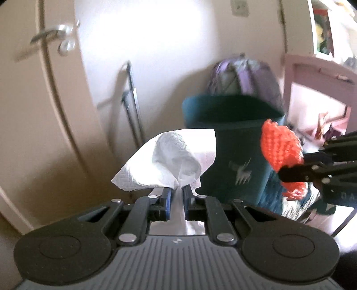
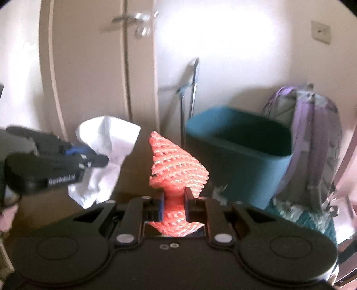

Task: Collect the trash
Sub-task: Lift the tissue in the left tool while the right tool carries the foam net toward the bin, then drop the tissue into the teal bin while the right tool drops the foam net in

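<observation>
My left gripper [image 1: 176, 192] is shut on a crumpled white paper towel [image 1: 169, 162], which fans out above the fingertips. In the right wrist view the same towel [image 2: 104, 154] hangs from the left gripper [image 2: 100, 159] at the left side. My right gripper [image 2: 174, 196] is shut on a bunched orange plastic net [image 2: 176, 165]. That net [image 1: 280, 148] shows in the left wrist view at the right, pinched by the right gripper [image 1: 287, 172]. A teal waste bin [image 2: 238, 154] stands open on the floor ahead, also the teal bin [image 1: 234, 142] between both held items.
A purple and grey backpack [image 2: 312, 138] leans beside the bin. A closed door with a metal handle [image 2: 133, 19] and a white wall rise behind. A folded metal frame [image 2: 189, 98] rests against the wall. Pink furniture [image 1: 316, 73] stands at the right.
</observation>
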Demonstrator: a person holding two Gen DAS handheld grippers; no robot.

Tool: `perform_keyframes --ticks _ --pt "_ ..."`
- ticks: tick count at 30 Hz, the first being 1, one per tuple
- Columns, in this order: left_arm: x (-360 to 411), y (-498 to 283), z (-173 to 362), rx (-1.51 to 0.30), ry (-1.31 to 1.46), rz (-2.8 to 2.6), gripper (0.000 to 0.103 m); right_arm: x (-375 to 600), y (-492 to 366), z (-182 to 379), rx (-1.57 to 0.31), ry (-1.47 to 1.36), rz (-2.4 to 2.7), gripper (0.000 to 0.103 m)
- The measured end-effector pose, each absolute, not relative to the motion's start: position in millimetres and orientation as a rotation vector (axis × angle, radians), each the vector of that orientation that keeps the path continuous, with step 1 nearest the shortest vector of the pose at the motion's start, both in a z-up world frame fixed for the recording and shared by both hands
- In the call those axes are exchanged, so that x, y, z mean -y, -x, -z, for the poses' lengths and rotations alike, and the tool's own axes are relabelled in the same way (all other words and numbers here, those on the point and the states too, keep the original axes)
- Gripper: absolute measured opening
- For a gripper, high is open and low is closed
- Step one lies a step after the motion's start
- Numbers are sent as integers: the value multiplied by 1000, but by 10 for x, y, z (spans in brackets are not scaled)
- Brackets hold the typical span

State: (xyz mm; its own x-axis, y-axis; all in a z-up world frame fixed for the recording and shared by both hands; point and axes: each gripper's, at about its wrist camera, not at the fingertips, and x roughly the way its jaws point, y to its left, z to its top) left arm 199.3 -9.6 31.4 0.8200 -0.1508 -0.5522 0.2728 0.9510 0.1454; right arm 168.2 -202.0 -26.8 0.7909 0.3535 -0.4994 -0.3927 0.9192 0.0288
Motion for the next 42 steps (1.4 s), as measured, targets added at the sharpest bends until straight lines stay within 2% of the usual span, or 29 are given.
perform_keyframes --ticks 9,18,23,29,42 --pt "576 -2404 -1017 -472 -177 257 11 2500 -2024 -336 -387 38 -303 15" --pt "909 -3026 -1317 -476 -101 268 11 2664 -2406 -442 -376 11 -256 15" --pt "1081 -3475 -1214 -525 -65 258 11 2640 -2647 -298 -411 20 -247 15" --pt "1267 -3908 -852 -624 -64 259 11 2614 -2992 6 -488 52 -238 16" --pt "1475 -4352 -205 -807 -123 279 11 2612 -3354 348 -592 106 -236 17"
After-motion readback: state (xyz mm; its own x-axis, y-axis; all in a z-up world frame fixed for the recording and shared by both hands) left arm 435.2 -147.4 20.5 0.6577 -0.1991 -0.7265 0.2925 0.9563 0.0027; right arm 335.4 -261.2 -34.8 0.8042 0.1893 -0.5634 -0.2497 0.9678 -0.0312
